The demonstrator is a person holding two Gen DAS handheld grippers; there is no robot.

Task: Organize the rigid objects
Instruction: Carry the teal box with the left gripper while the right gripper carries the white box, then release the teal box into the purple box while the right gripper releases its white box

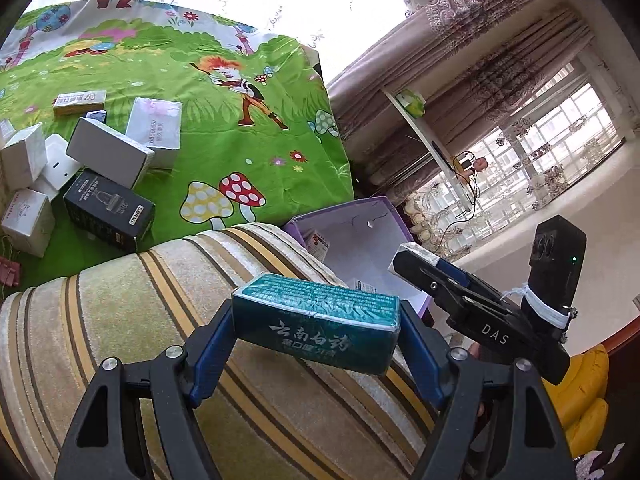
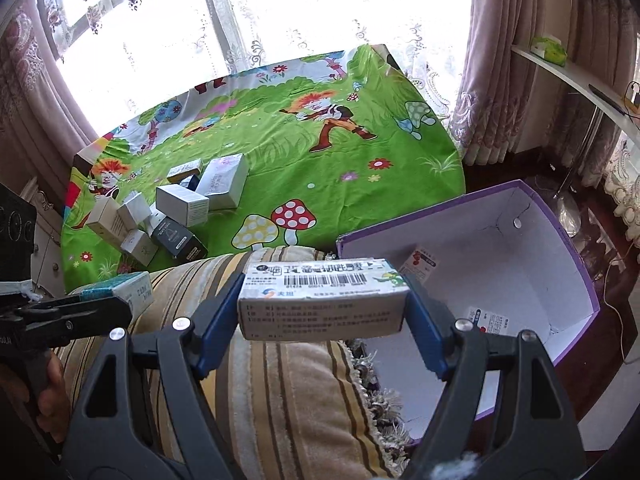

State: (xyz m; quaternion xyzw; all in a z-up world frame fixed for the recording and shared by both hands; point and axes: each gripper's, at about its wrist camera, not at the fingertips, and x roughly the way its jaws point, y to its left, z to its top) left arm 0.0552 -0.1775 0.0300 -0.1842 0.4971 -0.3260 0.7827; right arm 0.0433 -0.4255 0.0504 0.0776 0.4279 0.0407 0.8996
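My left gripper [image 1: 316, 334] is shut on a teal toothpaste box [image 1: 316, 320] and holds it above a striped cushion [image 1: 120, 340]. My right gripper [image 2: 324, 314] is shut on a white medicine box [image 2: 324, 300] with a barcode, held at the left rim of a purple-edged open box [image 2: 560, 256]. That open box also shows in the left wrist view [image 1: 360, 236], with the right gripper [image 1: 416, 260] over it. Small flat packets [image 2: 424, 262] lie inside it. Several small boxes [image 2: 180, 204] sit piled on the green cartoon cloth [image 2: 320, 184].
The box pile in the left wrist view includes a black box [image 1: 108, 210] and a grey box [image 1: 110, 152]. A white shelf [image 2: 580, 84] and curtains stand at the right. A yellow object [image 1: 584, 396] lies low on the right.
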